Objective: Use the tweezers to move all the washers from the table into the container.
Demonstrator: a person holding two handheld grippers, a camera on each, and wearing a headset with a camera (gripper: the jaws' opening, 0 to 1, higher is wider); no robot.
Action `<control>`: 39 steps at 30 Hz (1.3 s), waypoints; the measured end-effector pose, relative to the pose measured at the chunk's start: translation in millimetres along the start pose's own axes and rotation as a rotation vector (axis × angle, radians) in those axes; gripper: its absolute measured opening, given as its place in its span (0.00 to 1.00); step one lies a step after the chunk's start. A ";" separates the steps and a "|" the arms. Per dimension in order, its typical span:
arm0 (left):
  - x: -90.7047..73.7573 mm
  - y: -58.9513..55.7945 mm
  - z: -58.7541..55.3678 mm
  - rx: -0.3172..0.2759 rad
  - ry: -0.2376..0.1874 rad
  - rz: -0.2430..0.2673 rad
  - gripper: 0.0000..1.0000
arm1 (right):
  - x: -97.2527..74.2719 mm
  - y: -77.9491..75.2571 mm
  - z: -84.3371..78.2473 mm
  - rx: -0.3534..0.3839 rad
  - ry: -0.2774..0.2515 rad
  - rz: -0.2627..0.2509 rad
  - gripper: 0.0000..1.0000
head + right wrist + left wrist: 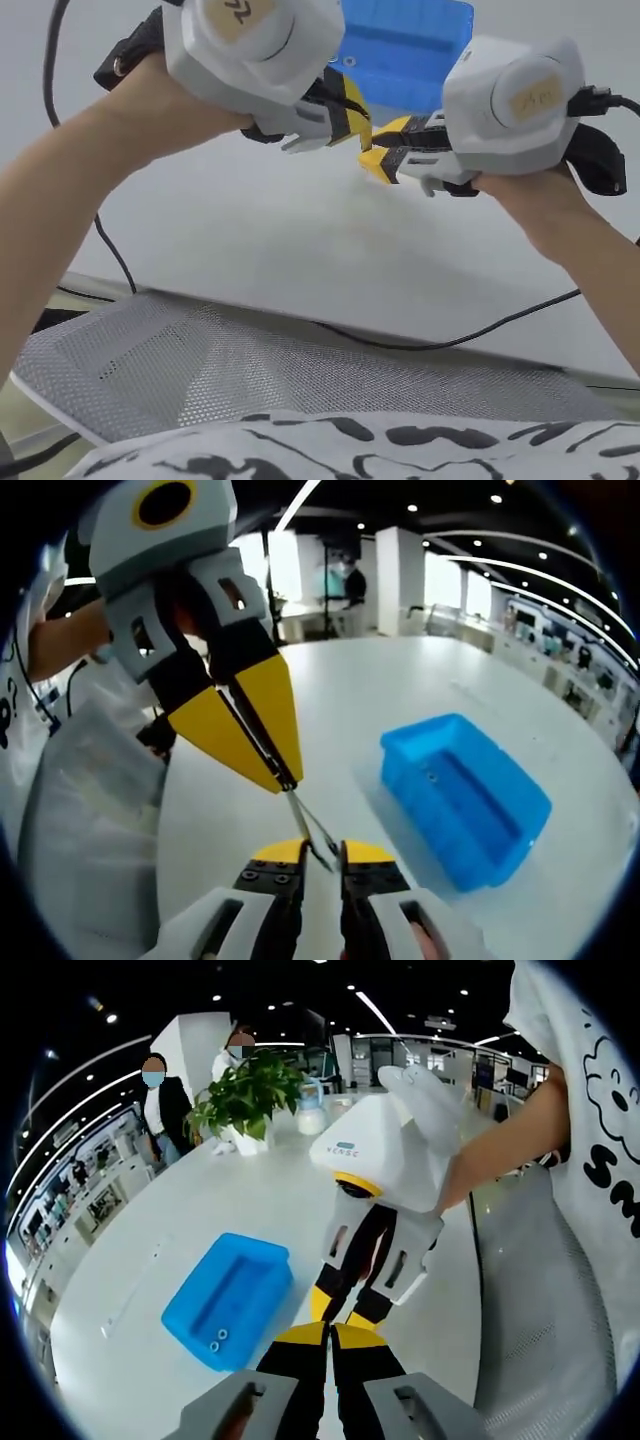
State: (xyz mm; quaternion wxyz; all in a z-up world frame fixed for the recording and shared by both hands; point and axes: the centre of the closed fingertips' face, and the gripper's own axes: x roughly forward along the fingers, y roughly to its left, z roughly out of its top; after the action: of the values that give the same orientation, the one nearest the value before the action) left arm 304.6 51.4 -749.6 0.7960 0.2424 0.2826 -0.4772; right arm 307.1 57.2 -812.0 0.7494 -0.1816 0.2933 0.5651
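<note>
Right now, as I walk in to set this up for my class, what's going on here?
A person holds both grippers up above the white table, tip to tip. The left gripper is shut on the tweezers, whose tips reach between the jaws of the right gripper; whether those jaws have closed is unclear. The blue container sits on the table beyond, with a couple of washers inside.

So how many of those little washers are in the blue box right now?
2: one washer and a second washer right beside it, at one corner of the blue container, in the left gripper view. Others may be hidden.
</note>
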 end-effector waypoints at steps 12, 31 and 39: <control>0.5 -2.1 -2.3 0.025 0.027 -0.004 0.00 | 2.3 -0.8 -1.8 -0.001 0.005 0.003 0.09; 3.4 -4.0 -0.9 0.041 0.035 -0.014 0.00 | 5.0 -0.3 -5.4 -0.052 0.033 0.013 0.06; 3.4 -9.7 3.2 0.046 0.031 -0.014 0.00 | 4.2 -0.7 -6.0 -0.024 0.033 0.007 0.06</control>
State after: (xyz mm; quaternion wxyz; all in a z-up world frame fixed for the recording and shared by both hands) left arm 297.9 43.0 -750.7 0.7825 0.2659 0.2857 -0.4851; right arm 307.2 56.4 -819.3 0.7403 -0.1987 0.2995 0.5681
